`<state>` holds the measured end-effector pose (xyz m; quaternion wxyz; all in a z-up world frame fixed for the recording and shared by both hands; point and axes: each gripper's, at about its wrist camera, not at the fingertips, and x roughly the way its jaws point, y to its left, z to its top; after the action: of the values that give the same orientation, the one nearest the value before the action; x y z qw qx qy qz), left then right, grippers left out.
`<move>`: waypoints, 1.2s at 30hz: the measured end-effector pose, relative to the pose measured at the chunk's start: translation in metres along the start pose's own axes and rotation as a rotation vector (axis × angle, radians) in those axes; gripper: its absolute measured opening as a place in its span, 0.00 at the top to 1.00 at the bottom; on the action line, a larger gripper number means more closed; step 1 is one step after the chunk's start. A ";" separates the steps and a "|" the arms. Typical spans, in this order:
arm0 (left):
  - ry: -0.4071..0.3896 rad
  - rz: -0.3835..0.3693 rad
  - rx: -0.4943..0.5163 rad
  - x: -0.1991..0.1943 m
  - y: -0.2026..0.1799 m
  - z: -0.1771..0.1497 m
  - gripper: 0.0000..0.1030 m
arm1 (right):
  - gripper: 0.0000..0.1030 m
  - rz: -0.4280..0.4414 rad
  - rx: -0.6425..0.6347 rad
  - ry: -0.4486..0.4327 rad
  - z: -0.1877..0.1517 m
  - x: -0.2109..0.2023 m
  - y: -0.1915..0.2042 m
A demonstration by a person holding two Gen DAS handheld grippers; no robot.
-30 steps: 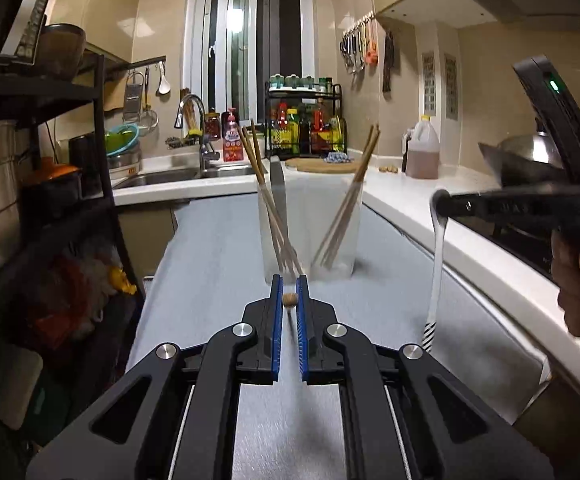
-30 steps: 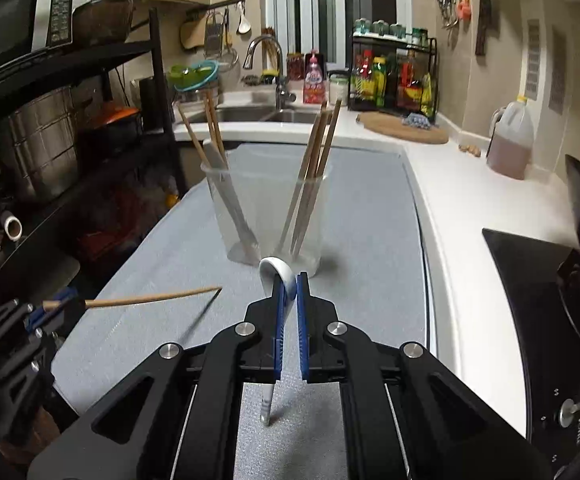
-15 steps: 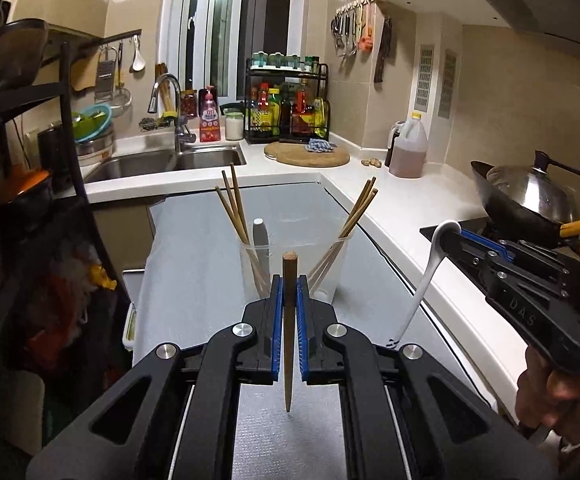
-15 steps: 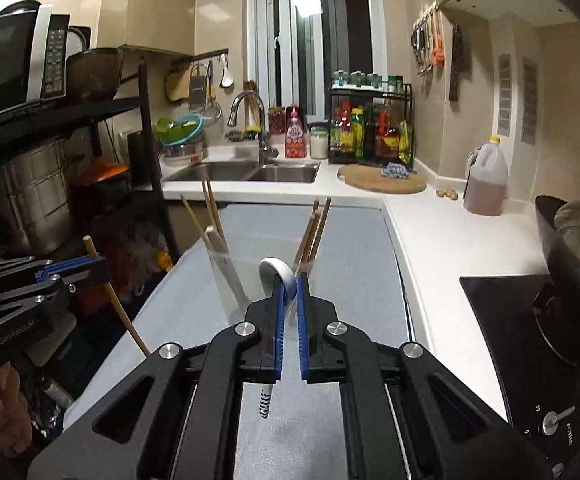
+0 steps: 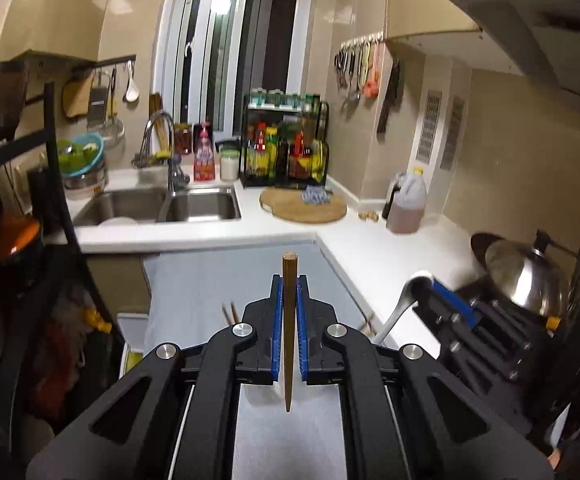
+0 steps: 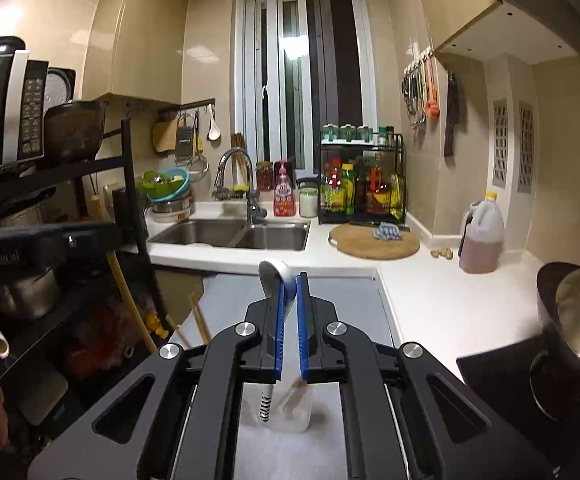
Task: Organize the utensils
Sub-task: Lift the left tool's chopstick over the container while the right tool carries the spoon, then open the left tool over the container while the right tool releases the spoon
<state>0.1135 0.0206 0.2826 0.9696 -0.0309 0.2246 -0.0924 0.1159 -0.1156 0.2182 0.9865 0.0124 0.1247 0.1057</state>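
Observation:
My left gripper is shut on a brown wooden chopstick, which stands upright between the blue pads with its point down. My right gripper is shut on a white spoon, bowl up, with the striped handle end hanging below. Both are raised above a clear plastic cup on the grey mat. The grippers hide most of the cup. Chopstick ends poke out of it. In the left wrist view, the right gripper and its spoon are on the right.
A steel sink, a round wooden board, a spice rack and an oil jug line the white counter behind. A wok sits on the right. A black shelf rack stands on the left.
Both grippers have risen with their loads. The cup has dropped from straight ahead to beneath the fingers. The chopstick in the left gripper now stands upright.

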 end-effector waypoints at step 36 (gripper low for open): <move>0.030 0.067 -0.008 0.070 0.012 -0.055 0.48 | 0.56 -0.049 -0.064 0.034 -0.046 0.052 0.006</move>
<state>0.1530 0.0181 0.2014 0.9685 -0.0258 0.2404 -0.0593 0.1530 -0.0991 0.1613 0.9864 -0.0242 0.1382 0.0857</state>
